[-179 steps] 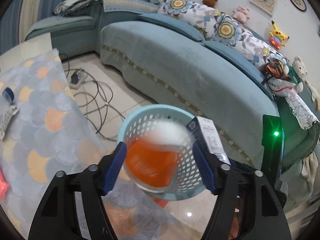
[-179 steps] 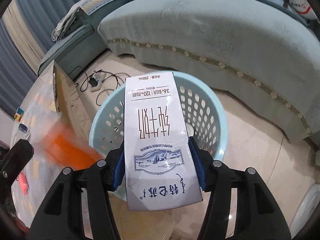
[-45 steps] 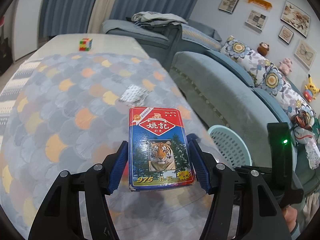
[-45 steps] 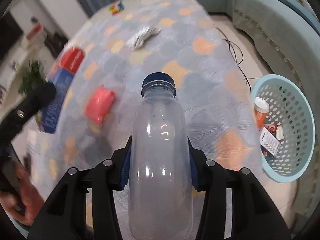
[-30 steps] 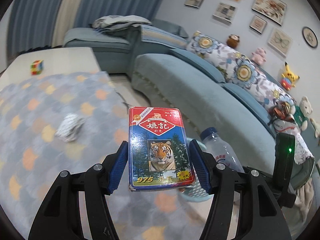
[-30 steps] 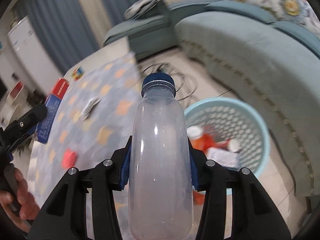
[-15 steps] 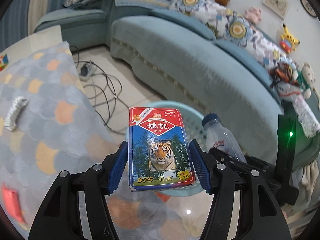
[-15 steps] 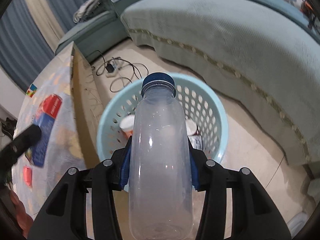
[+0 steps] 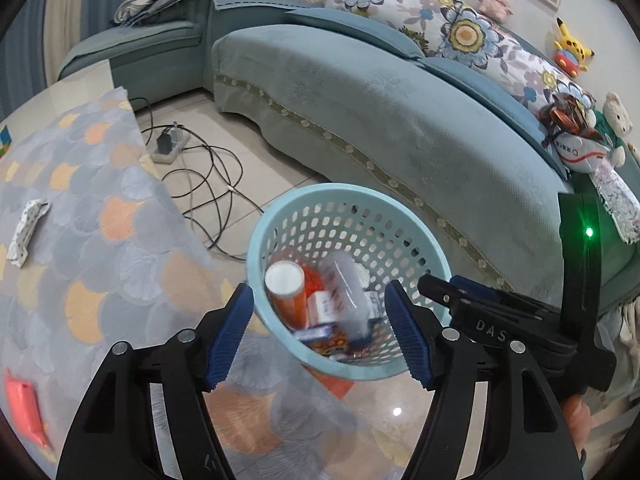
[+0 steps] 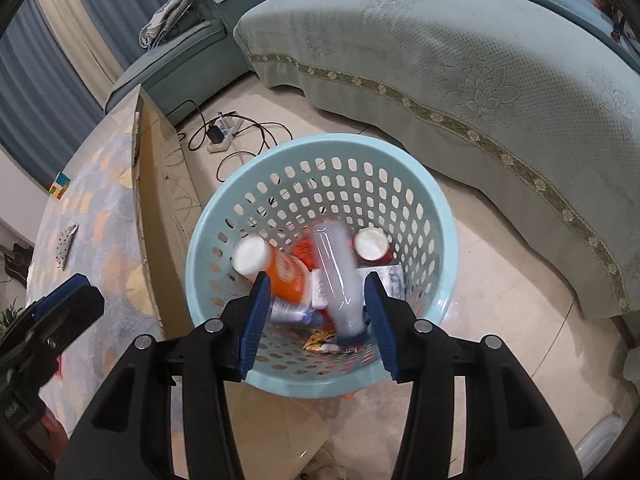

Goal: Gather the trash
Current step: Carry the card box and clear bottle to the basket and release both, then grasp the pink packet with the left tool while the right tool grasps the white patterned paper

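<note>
A light-blue perforated basket stands on the floor beside the table. My left gripper hovers over it; its jaws are opening and nothing is between them. My right gripper is open above the same basket. Below it a clear plastic bottle is a blur, cap down, among the trash inside. An orange bottle with a white cap lies there too. A crumpled spotted wrapper and a red packet lie on the patterned tablecloth.
A teal sofa curves behind the basket, with cushions and soft toys on it. A power strip with looped cables lies on the tiled floor. The table edge runs just left of the basket. A colour cube sits at the table's far end.
Both grippers swung from the table to over the basket. The tiger card box left the left jaws and the bottle left the right jaws; the bottle is now in the basket.
</note>
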Demonstrator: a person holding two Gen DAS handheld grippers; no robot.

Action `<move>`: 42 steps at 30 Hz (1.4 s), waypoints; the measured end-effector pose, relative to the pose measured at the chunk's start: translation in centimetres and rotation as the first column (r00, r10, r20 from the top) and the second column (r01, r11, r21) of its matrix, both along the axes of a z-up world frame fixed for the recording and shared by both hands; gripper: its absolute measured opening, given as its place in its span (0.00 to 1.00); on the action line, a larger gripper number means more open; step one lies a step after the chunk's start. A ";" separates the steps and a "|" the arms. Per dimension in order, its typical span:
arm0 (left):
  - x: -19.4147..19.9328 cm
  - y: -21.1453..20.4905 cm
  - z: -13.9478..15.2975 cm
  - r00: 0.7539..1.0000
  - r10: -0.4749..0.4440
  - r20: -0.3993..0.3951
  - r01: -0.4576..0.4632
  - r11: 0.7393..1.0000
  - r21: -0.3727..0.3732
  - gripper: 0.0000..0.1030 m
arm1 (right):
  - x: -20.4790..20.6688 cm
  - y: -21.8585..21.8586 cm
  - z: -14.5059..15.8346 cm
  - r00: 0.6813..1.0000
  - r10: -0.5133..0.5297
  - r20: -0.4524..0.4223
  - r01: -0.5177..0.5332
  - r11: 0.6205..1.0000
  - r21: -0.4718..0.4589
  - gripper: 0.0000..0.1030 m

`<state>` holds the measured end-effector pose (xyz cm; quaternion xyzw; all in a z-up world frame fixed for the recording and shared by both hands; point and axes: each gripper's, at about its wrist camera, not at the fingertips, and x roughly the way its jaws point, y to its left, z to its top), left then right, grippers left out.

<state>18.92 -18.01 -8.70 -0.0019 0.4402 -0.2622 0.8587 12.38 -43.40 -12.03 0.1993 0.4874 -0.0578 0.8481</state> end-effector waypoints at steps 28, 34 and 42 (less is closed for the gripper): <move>-4.8 25.0 1.2 0.917 0.399 0.005 -0.399 0.917 -0.026 0.80 | 3.7 23.3 8.3 0.839 0.494 0.227 -0.474 0.870 -0.138 0.44; -2.9 25.8 -2.1 0.915 0.400 -0.055 -0.400 0.917 0.005 0.80 | 7.5 28.2 7.2 0.809 0.547 0.213 -0.538 0.836 -0.105 0.44; -2.8 25.3 -3.5 0.922 0.387 -0.008 -0.387 0.922 0.025 0.65 | 12.5 33.8 5.0 0.813 0.553 0.183 -0.543 0.833 -0.105 0.44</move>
